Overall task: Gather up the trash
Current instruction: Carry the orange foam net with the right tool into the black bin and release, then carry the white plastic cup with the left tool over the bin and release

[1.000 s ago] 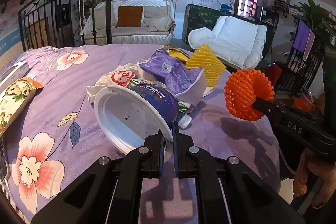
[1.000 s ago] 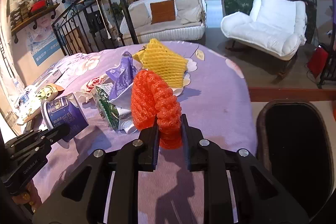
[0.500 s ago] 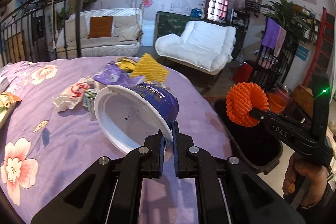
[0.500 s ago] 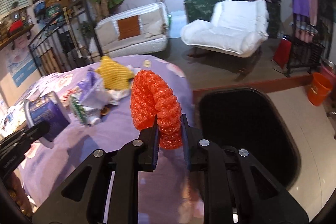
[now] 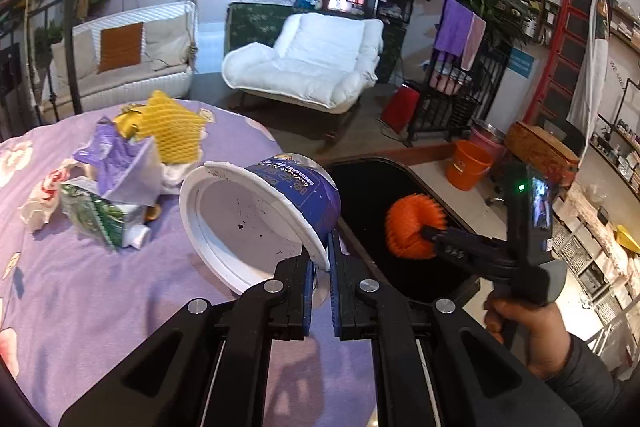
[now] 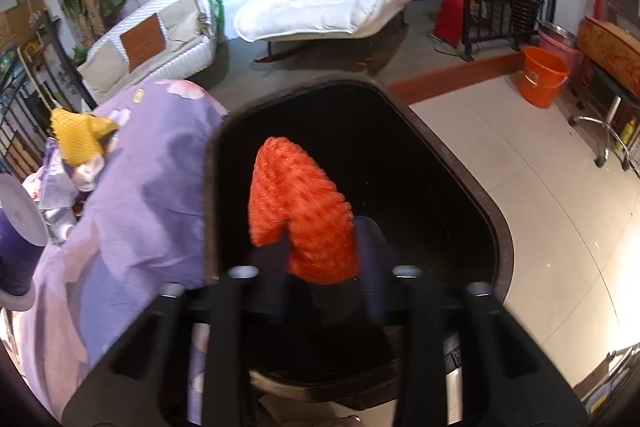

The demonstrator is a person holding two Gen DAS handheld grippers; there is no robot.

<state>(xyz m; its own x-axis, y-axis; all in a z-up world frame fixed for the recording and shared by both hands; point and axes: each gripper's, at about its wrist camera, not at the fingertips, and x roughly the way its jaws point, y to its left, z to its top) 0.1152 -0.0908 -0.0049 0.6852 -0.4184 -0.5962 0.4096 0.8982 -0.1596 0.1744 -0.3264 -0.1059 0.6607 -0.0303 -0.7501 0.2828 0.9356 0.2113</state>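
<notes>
Orange foam netting (image 6: 304,215) had travelled since a second earlier: then it hung over the purple flowered tabletop (image 5: 100,291), and now it sat above the black bin (image 6: 448,155) beside the tabletop's edge. The right tool (image 6: 320,267) had swung with it, so its view was filled by the bin's dark inside instead of the cloth. In that view the fingers looked further apart than before, with the netting between them; motion blur made it impossible to tell whether they still pinched it. The left view showed the netting (image 5: 414,229) at the tip of the right tool (image 5: 434,235), over the bin (image 5: 372,183).

The left tool (image 5: 320,259) had turned toward the bin as well, its fingers pressed close on the white rim of the blue paper cup (image 5: 272,211), mouth facing the camera. Behind it, the yellow netting (image 5: 176,131) and crumpled wrappers (image 5: 108,187) lay on the tabletop.
</notes>
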